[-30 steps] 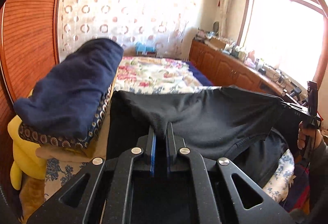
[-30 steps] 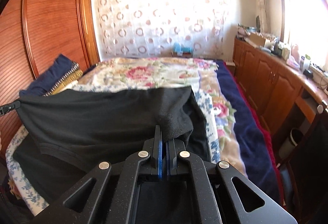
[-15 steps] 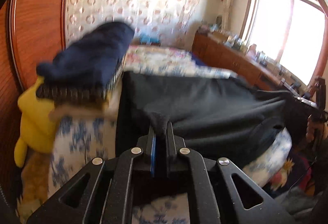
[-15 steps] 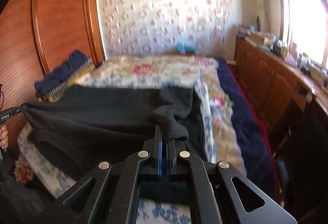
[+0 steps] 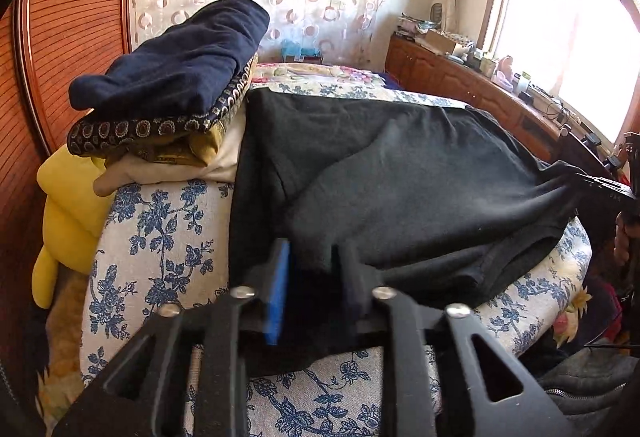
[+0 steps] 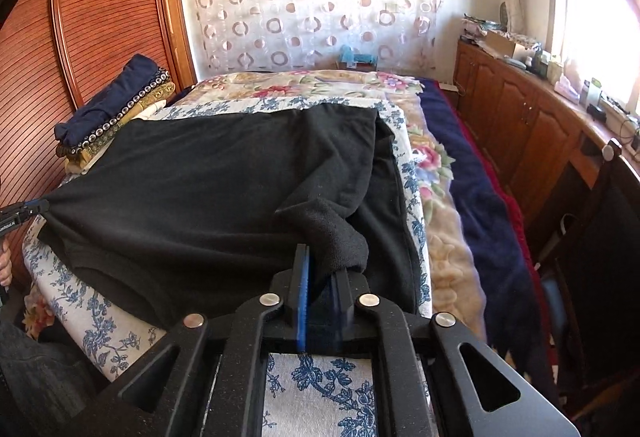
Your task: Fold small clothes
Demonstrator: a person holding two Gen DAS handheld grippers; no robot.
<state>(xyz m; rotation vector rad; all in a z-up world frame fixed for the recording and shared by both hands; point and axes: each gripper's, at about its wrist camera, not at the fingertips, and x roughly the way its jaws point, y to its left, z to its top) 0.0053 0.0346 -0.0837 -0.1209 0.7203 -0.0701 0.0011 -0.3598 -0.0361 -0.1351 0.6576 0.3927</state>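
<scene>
A black garment (image 5: 400, 177) lies folded over on the blue-flowered sheet (image 5: 160, 237) at the near end of the bed. In the left wrist view my left gripper (image 5: 314, 248) is at its near left corner. The jaws are opening, with a clear gap and the black corner lying loose between the blue pads. In the right wrist view my right gripper (image 6: 320, 265) is at the near right corner of the garment (image 6: 208, 177). Its jaws are opening a little, and a bunched fold sits at the tips without being pressed. Each gripper also shows at the other view's edge.
A stack of folded clothes (image 5: 172, 61) with a navy piece on top sits at the left of the bed beside a yellow cushion (image 5: 68, 205) and the wooden wardrobe (image 5: 60, 17). Low wooden cabinets (image 6: 520, 109) run under the window on the right. A navy blanket (image 6: 480, 197) edges the bed.
Both grippers came down and forward, laying the raised black garment flat on the sheet. Both pairs of jaws, shut on its corners before, now stand apart.
</scene>
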